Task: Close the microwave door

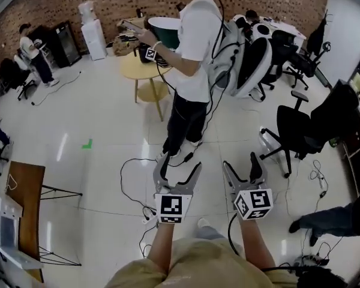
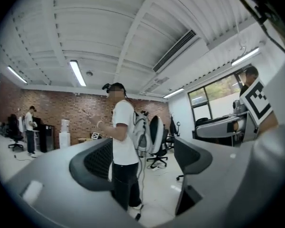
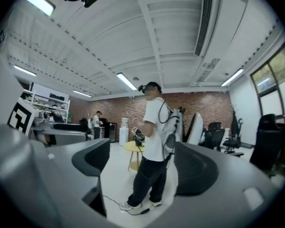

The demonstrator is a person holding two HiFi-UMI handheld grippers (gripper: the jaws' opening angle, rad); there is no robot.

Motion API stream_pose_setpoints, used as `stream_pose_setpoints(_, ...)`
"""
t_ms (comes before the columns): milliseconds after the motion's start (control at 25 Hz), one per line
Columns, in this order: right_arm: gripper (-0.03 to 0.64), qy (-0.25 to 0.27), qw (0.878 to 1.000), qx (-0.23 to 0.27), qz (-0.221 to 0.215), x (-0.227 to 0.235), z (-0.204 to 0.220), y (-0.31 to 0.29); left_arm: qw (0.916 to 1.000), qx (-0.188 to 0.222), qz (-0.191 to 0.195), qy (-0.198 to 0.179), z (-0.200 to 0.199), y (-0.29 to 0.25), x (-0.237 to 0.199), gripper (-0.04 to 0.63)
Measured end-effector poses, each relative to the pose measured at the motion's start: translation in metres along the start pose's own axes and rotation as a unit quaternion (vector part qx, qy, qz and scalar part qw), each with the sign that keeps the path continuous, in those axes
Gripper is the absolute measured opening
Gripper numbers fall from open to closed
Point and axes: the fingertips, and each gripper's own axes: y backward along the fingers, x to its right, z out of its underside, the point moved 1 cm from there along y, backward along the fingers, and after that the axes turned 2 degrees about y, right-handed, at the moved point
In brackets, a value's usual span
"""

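left claw (image 1: 180, 165): spread wide, nothing between the pads, touching nothing. It sits lower middle of the head view, out over the floor (image 1: 96, 119).
right claw (image 1: 240, 161): same deal, wide open and empty, just right of the left one.
person in white shirt (image 1: 192, 47): standing upper middle. In both gripper views they show through the gap between the pads, well apart from them.
round table (image 1: 145, 69): yellowish, just left of that person.
microwave: honestly can't pick it out in any view.
white box (image 1: 3, 227): lower-left edge, beside a brown table (image 1: 27, 191); can't tell what it is.
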Motion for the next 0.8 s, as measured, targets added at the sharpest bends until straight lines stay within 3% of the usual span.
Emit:
stream_pose_setpoints(120,0.411,-0.011,0.998,0.016,-0.066,0.038,0.012,-0.042,0.9978,0.004,-0.065,-0.013,0.009,-0.034,0.003,0.406)
stream_pose_setpoints(280,0.411,-0.034,0.987,0.034,-0.154,0.117,0.0,-0.091,0.988,-0.009,-0.152,-0.027,-0.002,-0.1,0.034,0.407)
stream_pose_setpoints(400,0.411,-0.044,0.976,0.051,-0.206,0.132,-0.003,-0.127,0.9787,-0.007,-0.204,-0.023,-0.007,-0.12,0.031,0.407)
stream_pose_setpoints(560,0.411,-0.056,0.956,0.067,-0.279,0.134,-0.001,-0.149,0.9594,-0.015,-0.277,-0.049,-0.006,-0.124,0.032,0.405)
stream_pose_setpoints(800,0.41,-0.084,0.928,0.074,-0.356,0.217,0.034,-0.209,0.9229,-0.055,-0.367,-0.102,0.01,-0.204,0.075,0.405)
